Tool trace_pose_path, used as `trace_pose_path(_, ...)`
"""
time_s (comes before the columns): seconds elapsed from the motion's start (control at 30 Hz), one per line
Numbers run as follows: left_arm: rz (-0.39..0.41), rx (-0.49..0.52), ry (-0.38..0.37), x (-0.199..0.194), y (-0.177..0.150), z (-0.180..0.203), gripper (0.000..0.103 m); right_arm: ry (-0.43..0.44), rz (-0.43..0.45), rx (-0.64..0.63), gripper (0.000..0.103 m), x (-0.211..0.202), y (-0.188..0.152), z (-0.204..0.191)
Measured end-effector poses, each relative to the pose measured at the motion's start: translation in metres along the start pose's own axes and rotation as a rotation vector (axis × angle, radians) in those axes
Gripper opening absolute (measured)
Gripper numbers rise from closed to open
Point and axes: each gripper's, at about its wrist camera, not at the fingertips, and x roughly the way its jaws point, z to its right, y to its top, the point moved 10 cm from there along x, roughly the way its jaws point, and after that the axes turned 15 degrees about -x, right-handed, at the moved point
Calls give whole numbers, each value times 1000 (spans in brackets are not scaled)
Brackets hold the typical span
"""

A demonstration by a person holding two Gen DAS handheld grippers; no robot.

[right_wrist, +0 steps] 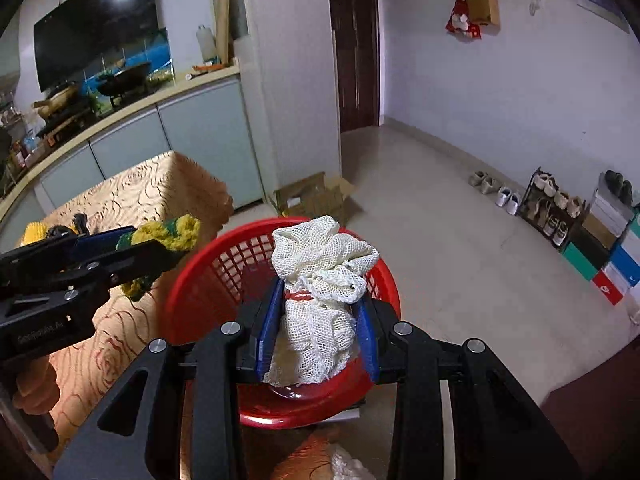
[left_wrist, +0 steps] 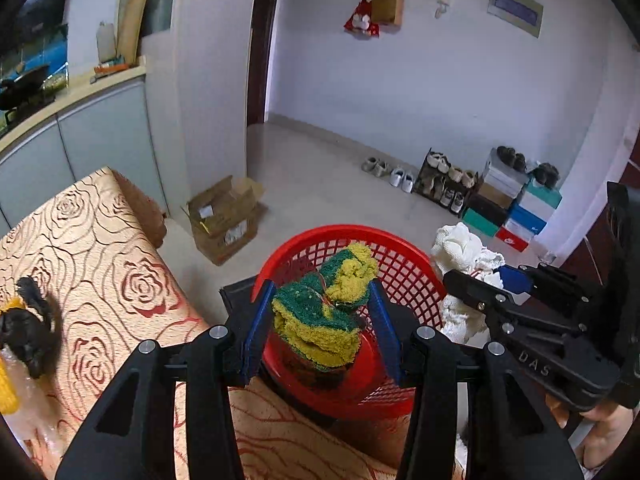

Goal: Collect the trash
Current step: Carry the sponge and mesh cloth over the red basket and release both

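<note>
Fuzzy green-and-yellow knitted bundle [left_wrist: 324, 316] and white mesh netting wad [right_wrist: 320, 300], hanging over round red plastic lattice basket [left_wrist: 404, 264].
Left gripper [left_wrist: 324, 320] pinching bundle between narrowed blue pads; right gripper [right_wrist: 318, 328] clamping netting likewise.

Rose-patterned table [left_wrist: 100, 248], black tuft [left_wrist: 32, 332] and yellow item [left_wrist: 6, 392] on it, red basket [left_wrist: 400, 248] beside

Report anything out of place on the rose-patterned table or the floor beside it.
A dark fuzzy clump lies loose on the rose-patterned tablecloth, beside something yellow at the frame edge. On the floor, a brown cardboard box sits with flaps hanging open. Nothing looks spilled.
</note>
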Motion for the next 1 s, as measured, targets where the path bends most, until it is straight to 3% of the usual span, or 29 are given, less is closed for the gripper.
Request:
trace_pose_path(0.2, -28, 2, 12, 18, -3, 2, 46, 10, -32, -12, 36, 19, -6, -2)
trace_pose_path(0.33, -36, -1, 11, 22, -2, 2, 51, 7, -35, -6, 53, 25, -10, -2)
trace_pose_path(0.47, -34, 7, 9, 21, -1, 5, 54, 18, -37, -3, 53, 24, -11, -3)
trace_pose_path(0.63, -21, 9, 7, 15, 1, 6, 68, 23, -26, 3, 53, 17, -12, -3)
trace_pose_path(1.0, 51, 4, 61, -17, 8, -7, 73, 32, 8, 15, 53, -6, -6, -8)
